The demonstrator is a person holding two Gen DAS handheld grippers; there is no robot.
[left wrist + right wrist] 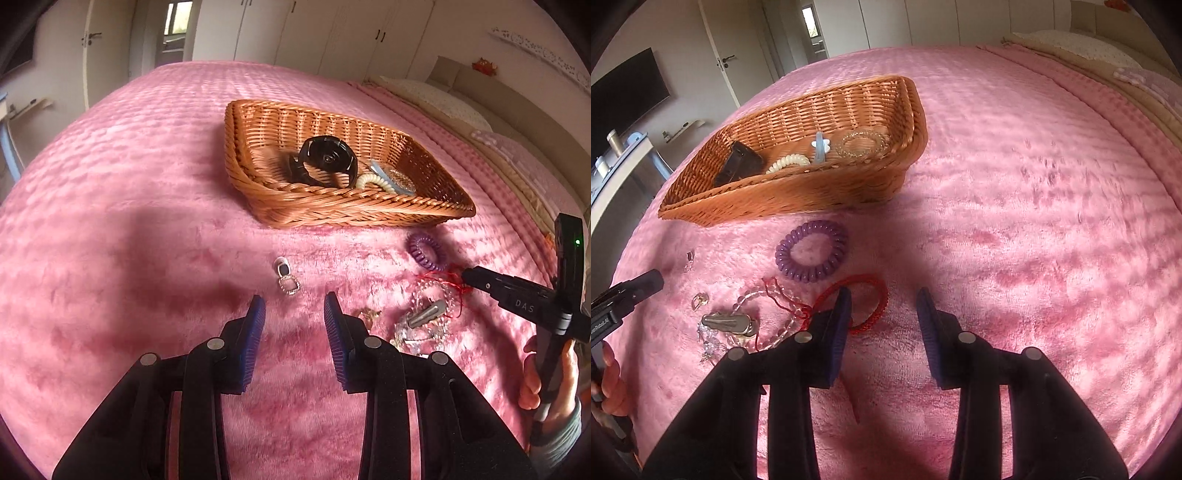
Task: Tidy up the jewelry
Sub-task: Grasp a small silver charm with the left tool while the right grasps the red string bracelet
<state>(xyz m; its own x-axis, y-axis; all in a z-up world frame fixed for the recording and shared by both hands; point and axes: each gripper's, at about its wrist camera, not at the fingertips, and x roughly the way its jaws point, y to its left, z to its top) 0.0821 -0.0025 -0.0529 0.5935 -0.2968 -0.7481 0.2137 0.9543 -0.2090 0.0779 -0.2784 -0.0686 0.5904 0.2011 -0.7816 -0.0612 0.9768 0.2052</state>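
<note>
The left claw (294, 308) is hovering part open and empty over the pink bed (129, 221), just short of a small pendant (286, 278); the right claw (884, 304) is also standing part open, gripping nothing, its left finger lying over a red bracelet (866, 295); a purple coil tie (811, 256) is lying beside it; a basket (332, 212) is holding a black clip (325, 162), a cream tie (371, 181) and more.

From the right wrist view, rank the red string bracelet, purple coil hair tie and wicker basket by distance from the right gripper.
1. Red string bracelet, at the left finger of the right gripper.
2. Purple coil hair tie, ahead, to the left.
3. Wicker basket, farthest, beyond the tie.
</note>
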